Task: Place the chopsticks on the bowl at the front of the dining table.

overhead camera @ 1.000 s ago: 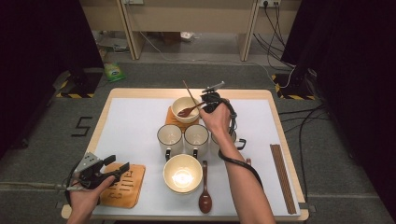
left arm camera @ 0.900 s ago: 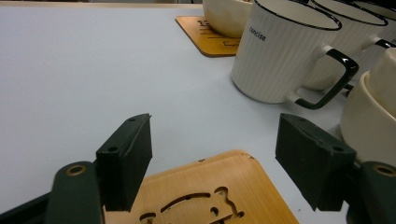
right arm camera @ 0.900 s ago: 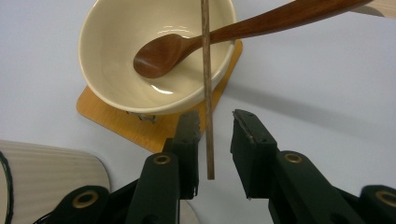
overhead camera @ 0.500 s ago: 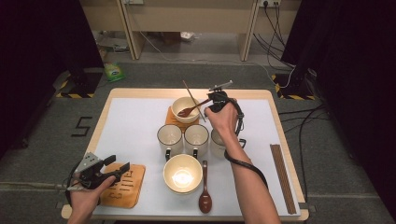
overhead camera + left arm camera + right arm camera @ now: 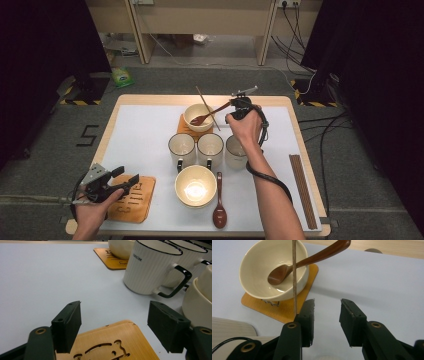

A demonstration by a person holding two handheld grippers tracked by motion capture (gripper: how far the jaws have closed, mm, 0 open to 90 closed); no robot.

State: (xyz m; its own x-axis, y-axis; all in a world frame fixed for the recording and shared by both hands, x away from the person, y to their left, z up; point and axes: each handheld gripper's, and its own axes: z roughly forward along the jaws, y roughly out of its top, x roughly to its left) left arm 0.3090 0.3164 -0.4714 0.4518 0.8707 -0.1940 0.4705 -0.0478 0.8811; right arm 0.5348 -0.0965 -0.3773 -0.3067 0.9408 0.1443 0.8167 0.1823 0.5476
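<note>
A cream bowl (image 5: 199,116) (image 5: 272,270) stands on a wooden coaster (image 5: 274,308) at the back of the table. A brown spoon (image 5: 279,273) lies in it, handle sticking out over the rim, and a single chopstick (image 5: 294,277) rests across the bowl. My right gripper (image 5: 235,106) (image 5: 327,303) hovers just right of the bowl. Its jaws have just been opening and stand open with nothing between them. My left gripper (image 5: 117,182) (image 5: 115,312) is open over a second wooden coaster (image 5: 132,199) (image 5: 112,345) at the front left.
Three cream mugs (image 5: 210,147) stand in a row mid-table, the nearest (image 5: 150,270) close to my left jaws. In front of them are another bowl (image 5: 196,186) and a second brown spoon (image 5: 219,210). Chopsticks (image 5: 302,190) lie along the right edge.
The right gripper has drawn a little to the right and up from the bowl, with its jaws wider. The spoon stays in the bowl. The left gripper has not moved.
</note>
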